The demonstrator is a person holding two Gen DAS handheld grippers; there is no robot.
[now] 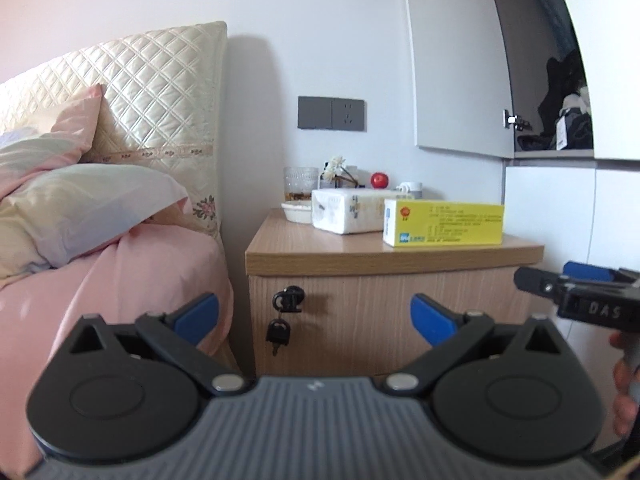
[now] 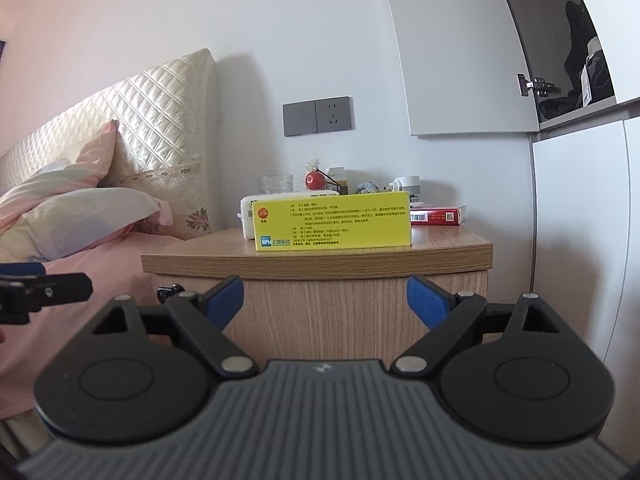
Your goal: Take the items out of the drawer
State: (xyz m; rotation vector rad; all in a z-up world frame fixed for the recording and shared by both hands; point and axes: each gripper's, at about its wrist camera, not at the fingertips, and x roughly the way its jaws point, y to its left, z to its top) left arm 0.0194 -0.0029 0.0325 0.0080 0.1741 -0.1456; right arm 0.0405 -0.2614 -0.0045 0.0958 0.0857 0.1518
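- Two grippers hung in front of the bedside cabinet, neither touching it: the left gripper (image 1: pixel 314 314) with its blue pads spread wide and nothing between them, the right gripper (image 2: pixel 325 299) likewise released and empty.
- Judging by that, the job had barely started; the drawer (image 1: pixel 380 312) sat shut, flush under the wooden top (image 1: pixel 360 254), so nothing could come out yet.
- From the left wrist view, the drawer front filled the gap between the pads, with a small black lock (image 1: pixel 289 299) at about ten o'clock of that front and a key (image 1: pixel 278 334) dangling below it.
- I saw no handle or knob on the light wood-grain face; the lock and key looked like the only thing to catch hold of, or perhaps the lip under the top.
- The next move, I reckoned, called for one gripper to close in on that lock end and pull straight back, while the other waited to reach inside.
- Whether the drawer was locked, I could not tell.
- On top stood a yellow box (image 1: pixel 443 224) at the front edge, a white tissue pack (image 1: pixel 346 211) at its nine o'clock, and a red box (image 2: pixel 438 215) behind at three o'clock in the right wrist view.
- A bed with pink bedding (image 1: pixel 132 280) lay at nine o'clock of the cabinet.
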